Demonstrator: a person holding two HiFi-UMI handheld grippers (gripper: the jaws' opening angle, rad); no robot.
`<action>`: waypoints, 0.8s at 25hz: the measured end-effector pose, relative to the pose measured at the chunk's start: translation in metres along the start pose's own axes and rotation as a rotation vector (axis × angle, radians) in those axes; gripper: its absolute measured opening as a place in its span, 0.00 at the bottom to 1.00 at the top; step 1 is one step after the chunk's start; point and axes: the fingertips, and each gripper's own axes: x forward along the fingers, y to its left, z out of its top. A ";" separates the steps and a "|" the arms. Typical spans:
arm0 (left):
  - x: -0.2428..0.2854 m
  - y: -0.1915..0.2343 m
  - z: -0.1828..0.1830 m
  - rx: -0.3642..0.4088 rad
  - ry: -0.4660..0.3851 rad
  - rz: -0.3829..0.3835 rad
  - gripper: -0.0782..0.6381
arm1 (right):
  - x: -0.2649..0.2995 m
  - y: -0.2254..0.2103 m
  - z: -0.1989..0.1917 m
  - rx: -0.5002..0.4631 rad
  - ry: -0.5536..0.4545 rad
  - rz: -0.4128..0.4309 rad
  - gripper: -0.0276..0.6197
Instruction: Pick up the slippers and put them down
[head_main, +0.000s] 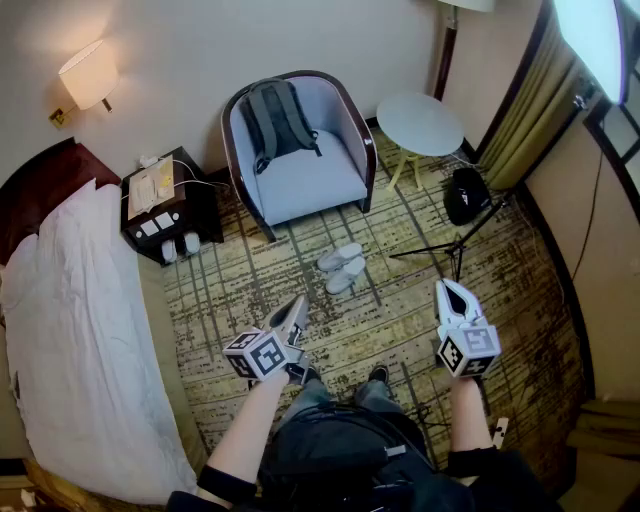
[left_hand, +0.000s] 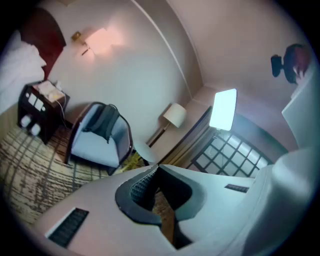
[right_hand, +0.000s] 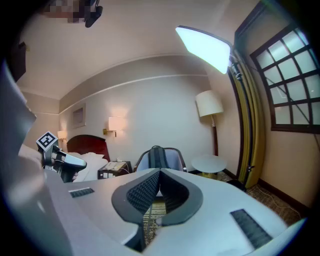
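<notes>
- While the left tool (head_main: 296, 306) and the right tool (head_main: 448, 290) are both closed and empty, the slippers (head_main: 341, 268) lie on the carpet (head_main: 400, 322) before the armchair (head_main: 300, 150), apart from both.
- Closed jaws would only push a slipper away (they must open first).
- One grasp may miss the second slipper.

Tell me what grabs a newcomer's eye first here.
The white slippers lie as a pair on the patterned carpet, mid-room, in front of the blue armchair that holds a grey backpack. Nearer the camera, the left tool and right tool hang shut and empty, short of the slippers.
</notes>
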 end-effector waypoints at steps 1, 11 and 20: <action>-0.008 0.011 0.005 0.037 -0.011 0.032 0.11 | 0.008 0.013 -0.002 -0.002 0.006 0.025 0.06; -0.137 0.116 0.060 0.300 -0.164 0.471 0.11 | 0.104 0.189 -0.017 -0.092 0.059 0.381 0.06; -0.280 0.195 0.073 0.327 -0.287 0.819 0.11 | 0.133 0.368 -0.044 -0.209 0.105 0.721 0.06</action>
